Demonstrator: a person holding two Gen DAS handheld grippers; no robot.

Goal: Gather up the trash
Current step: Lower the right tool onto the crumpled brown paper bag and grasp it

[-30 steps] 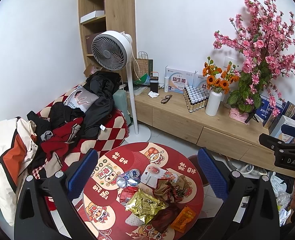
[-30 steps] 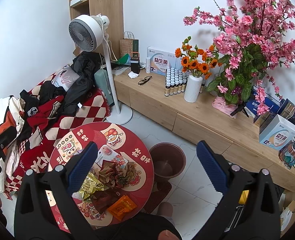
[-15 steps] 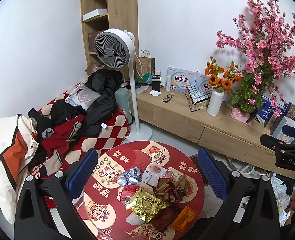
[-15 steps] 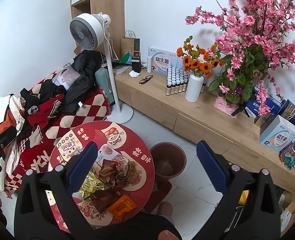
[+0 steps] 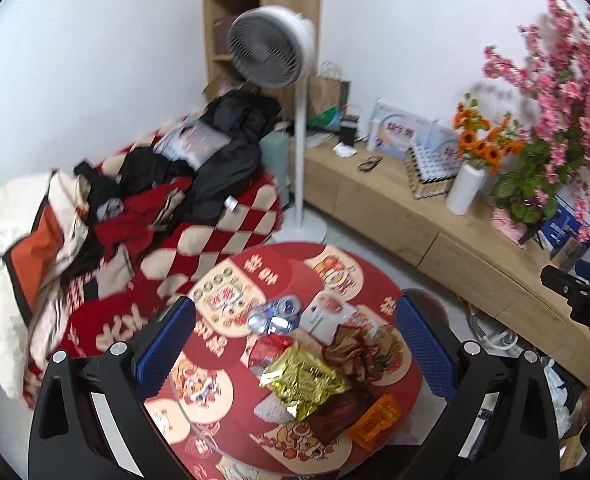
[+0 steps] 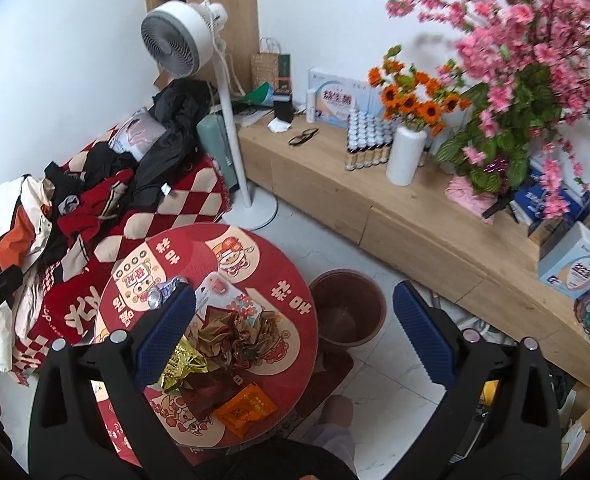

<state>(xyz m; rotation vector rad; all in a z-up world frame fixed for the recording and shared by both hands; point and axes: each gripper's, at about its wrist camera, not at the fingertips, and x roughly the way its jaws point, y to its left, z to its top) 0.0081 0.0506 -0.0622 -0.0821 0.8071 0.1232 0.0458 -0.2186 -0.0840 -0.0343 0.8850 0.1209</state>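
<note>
round red table (image 5: 359,272), crumpled wrappers (image 5: 301,378), crushed can (image 5: 273,316)

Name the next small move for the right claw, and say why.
Probably lower the right claw onto the orange packet: both claws are open and empty above the red table, and the brown bin stands just beside it.

Left gripper (image 5: 295,338) jaws wide — gold wrapper (image 5: 301,378), crushed can (image 5: 273,316), round table (image 5: 219,292)

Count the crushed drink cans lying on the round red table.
2, side by side on the round red table: one crushed can and a second touching it, beside the white card. Others may hide under the wrappers.
</note>
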